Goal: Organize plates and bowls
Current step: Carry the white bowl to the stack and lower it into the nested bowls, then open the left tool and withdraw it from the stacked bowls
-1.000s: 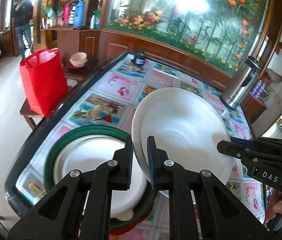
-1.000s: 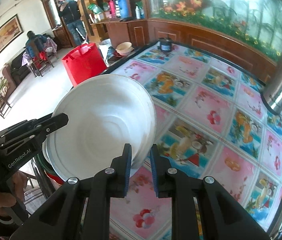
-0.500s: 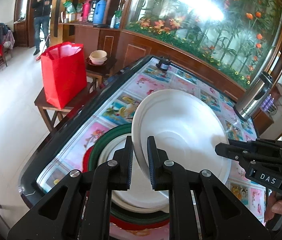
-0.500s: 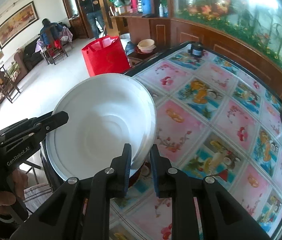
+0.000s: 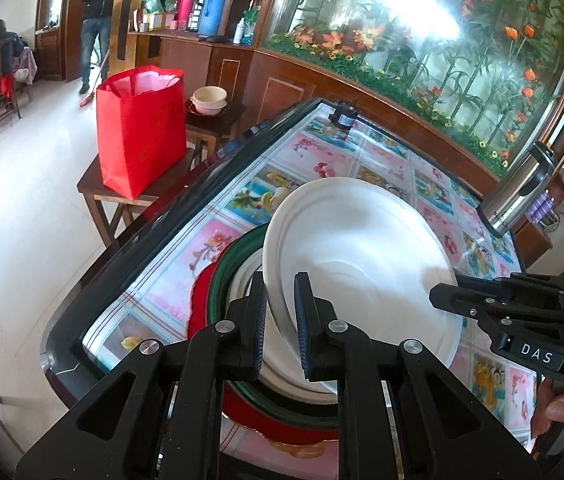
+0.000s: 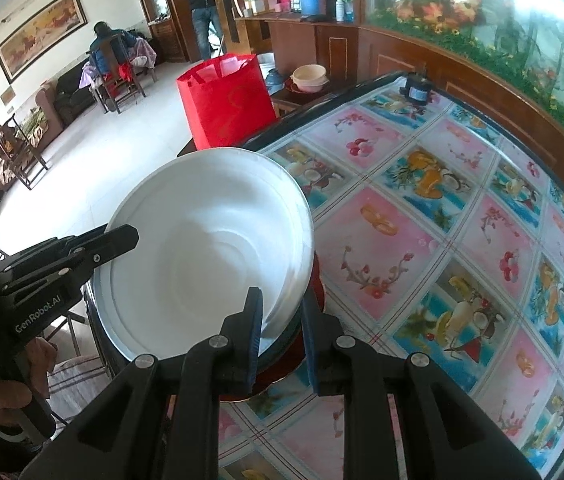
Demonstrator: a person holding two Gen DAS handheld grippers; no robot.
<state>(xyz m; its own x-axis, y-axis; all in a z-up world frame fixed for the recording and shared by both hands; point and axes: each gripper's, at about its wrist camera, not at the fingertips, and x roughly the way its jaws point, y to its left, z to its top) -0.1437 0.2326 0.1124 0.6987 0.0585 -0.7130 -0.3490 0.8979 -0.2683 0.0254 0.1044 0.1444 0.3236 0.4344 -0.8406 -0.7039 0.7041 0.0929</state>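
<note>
My left gripper (image 5: 280, 312) clamps its jaws on the tilted white plate (image 5: 361, 264) above stacked plates (image 5: 242, 280) on the counter (image 5: 321, 152).

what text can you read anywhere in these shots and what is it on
"DAS": white letters on a small black tag on the right gripper, seen from the left wrist camera.
"GenRobot.AI": white lettering along the body of the left gripper, seen from the right wrist camera.
The bottles and packets on the wooden counter carry labels, but they are too small and blurred to read.
No print is visible on the red bag or the white plate.
</note>
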